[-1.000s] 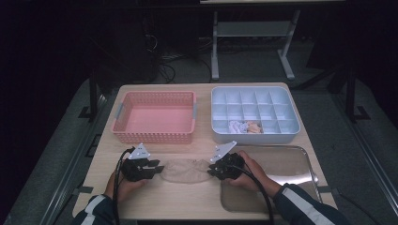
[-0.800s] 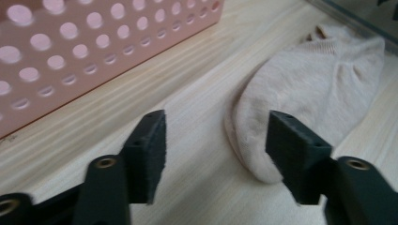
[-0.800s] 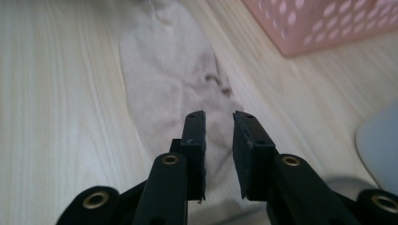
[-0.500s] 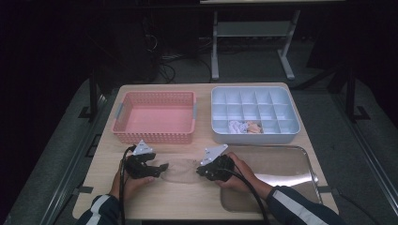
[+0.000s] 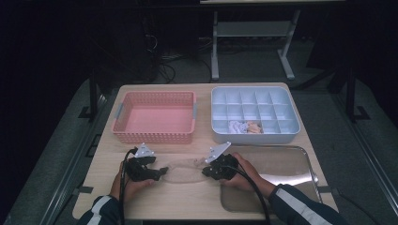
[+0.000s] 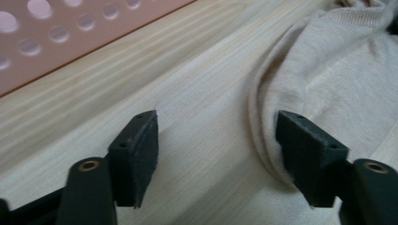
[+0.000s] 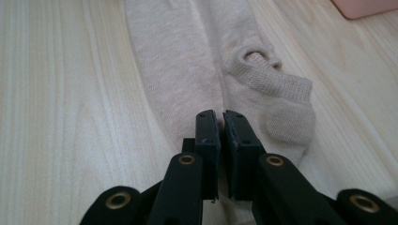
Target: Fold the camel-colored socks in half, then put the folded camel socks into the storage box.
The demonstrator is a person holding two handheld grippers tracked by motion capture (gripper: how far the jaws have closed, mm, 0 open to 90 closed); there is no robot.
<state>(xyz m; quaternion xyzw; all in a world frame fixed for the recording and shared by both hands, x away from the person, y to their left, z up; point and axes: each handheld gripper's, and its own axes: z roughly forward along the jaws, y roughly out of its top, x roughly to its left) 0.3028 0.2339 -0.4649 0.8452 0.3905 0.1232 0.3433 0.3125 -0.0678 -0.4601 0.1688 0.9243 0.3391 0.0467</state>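
High view: light wooden desk [image 5: 187, 206] carrying a pink perforated plastic basket [image 5: 155, 117], a pale blue compartmented organiser tray [image 5: 256, 115] and a flat steel tray [image 5: 286, 164]. A beige knitted sock [image 5: 185, 167] lies flat between the left hand-held gripper [image 5: 162, 171] and the right hand-held gripper [image 5: 206, 172], both held low and pointing inward.

Left gripper view: jaws apart, having just opened; the sock's rounded end [image 6: 328, 89] lies by the right-hand jaw, unpinched. Basket wall at top left.

Right gripper view: jaws together, pinching a fold of the sock near its ribbed cuff [image 7: 277, 89].
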